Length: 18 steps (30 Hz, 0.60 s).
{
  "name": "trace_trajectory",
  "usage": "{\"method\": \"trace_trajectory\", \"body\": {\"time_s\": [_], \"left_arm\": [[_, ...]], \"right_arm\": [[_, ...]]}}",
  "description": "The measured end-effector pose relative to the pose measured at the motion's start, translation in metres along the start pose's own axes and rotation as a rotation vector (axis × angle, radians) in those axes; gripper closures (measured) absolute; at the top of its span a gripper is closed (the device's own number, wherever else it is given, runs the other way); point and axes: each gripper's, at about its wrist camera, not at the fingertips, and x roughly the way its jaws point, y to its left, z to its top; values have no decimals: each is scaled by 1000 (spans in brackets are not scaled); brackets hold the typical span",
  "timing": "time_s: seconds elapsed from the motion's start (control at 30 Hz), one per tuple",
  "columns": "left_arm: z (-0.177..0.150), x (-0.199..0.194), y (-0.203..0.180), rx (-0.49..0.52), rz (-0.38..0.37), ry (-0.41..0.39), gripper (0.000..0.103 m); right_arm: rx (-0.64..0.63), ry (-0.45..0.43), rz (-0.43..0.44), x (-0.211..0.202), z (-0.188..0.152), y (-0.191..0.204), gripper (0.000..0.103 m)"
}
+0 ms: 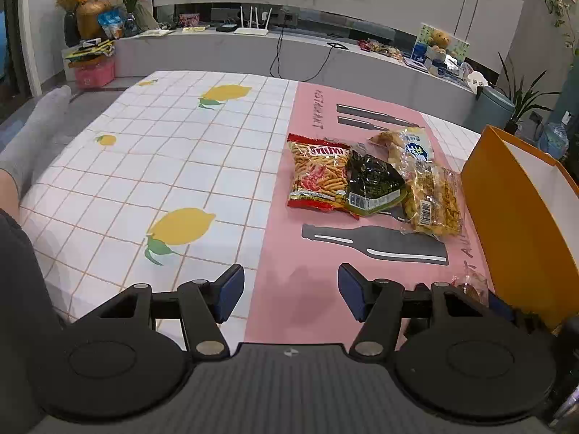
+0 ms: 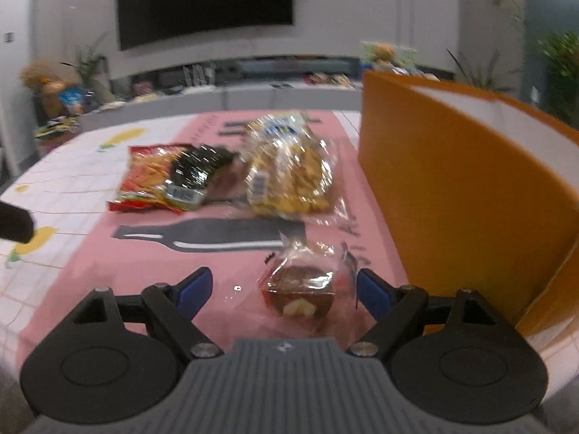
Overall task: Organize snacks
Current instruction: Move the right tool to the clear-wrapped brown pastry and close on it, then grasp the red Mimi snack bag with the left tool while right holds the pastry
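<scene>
A red Mimi snack bag (image 1: 315, 173) (image 2: 146, 177), a dark green seaweed pack (image 1: 374, 184) (image 2: 195, 175) and clear bags of yellow crackers (image 1: 430, 188) (image 2: 289, 177) lie on the pink mat (image 1: 289, 289). An orange box (image 1: 521, 217) (image 2: 456, 195) stands open at the right. A small wrapped brown cake (image 2: 300, 289) (image 1: 470, 287) lies on the mat between the fingers of my open right gripper (image 2: 284, 289). My left gripper (image 1: 291, 291) is open and empty above the near part of the mat.
The table has a white lemon-print cloth (image 1: 163, 166). A person's grey-socked foot (image 1: 32, 137) rests at the left. A long TV shelf (image 1: 253, 47) with clutter runs behind the table. The left gripper's tip shows at the far left of the right wrist view (image 2: 14, 222).
</scene>
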Motion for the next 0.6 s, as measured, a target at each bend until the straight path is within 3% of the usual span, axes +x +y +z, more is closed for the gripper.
{"method": "trace_trajectory", "body": {"time_s": [0.2, 0.43, 0.6], "left_arm": [[-2, 3, -4, 16, -2, 10, 33], [-4, 6, -7, 27, 1, 21, 33], [-5, 8, -7, 26, 4, 29, 33]], "right_arm": [[8, -11, -58, 17, 2, 4, 19], [-42, -50, -57, 10, 0, 6, 51], [-115, -69, -42, 8, -2, 9, 56]]}}
